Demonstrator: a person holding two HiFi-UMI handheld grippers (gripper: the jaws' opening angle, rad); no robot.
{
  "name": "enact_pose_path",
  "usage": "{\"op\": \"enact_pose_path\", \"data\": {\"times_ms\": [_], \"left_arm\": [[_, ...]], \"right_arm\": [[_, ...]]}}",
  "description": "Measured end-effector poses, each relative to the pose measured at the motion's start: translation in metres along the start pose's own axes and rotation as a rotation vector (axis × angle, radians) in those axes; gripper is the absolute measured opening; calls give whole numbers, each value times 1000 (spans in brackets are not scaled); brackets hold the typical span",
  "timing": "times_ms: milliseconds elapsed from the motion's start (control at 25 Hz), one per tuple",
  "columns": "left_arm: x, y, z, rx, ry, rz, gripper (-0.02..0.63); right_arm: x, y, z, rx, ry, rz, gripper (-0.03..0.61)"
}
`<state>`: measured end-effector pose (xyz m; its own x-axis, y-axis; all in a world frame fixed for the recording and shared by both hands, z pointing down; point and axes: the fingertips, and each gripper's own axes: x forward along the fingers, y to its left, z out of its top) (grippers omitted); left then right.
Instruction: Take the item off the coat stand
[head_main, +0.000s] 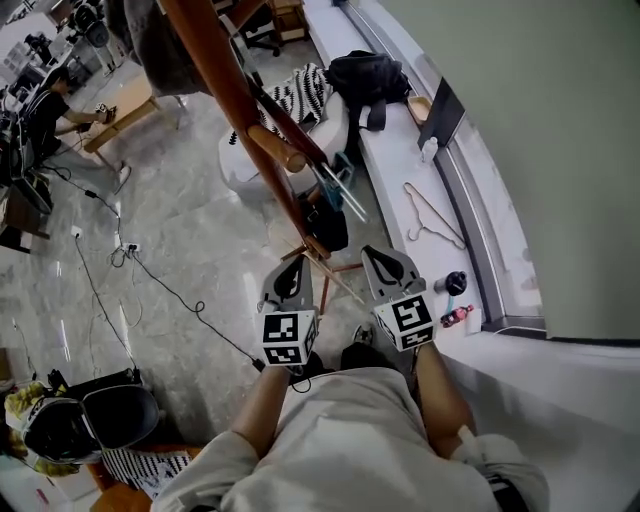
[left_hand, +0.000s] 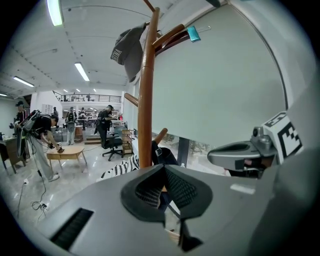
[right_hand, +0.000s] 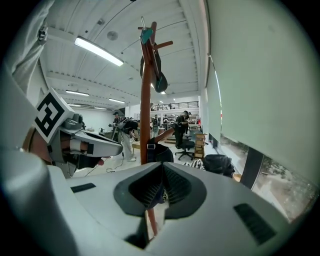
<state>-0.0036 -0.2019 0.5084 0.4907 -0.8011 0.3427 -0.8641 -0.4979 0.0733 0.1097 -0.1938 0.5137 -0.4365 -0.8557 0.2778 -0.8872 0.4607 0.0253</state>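
Left gripper (head_main: 296, 265), right gripper (head_main: 380, 258) side by side before coat stand (head_main: 228, 75); both jaws pressed together, empty; grey cap (left_hand: 128, 49) hangs near its top.

one coat stand (left_hand: 146, 100), one cap (left_hand: 127, 50)

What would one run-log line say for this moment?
left claw: shut, empty | right claw: shut, empty | grey cap: hanging on coat stand, untouched
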Motion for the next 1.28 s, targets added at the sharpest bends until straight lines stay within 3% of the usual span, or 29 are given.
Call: {"op": "enact_pose_path", "data": {"times_ms": [520, 1120, 1280], "left_arm": [[20, 6, -14, -64, 31, 54, 11], [46, 5, -30, -90, 92, 18, 12], [54, 5, -34, -108, 109, 5, 47]], "right_arm": [[30, -4, -16, -14, 38, 82, 6], [49, -3, -31, 13, 86, 120, 8], [58, -1, -40, 19, 112, 145, 77]]}}
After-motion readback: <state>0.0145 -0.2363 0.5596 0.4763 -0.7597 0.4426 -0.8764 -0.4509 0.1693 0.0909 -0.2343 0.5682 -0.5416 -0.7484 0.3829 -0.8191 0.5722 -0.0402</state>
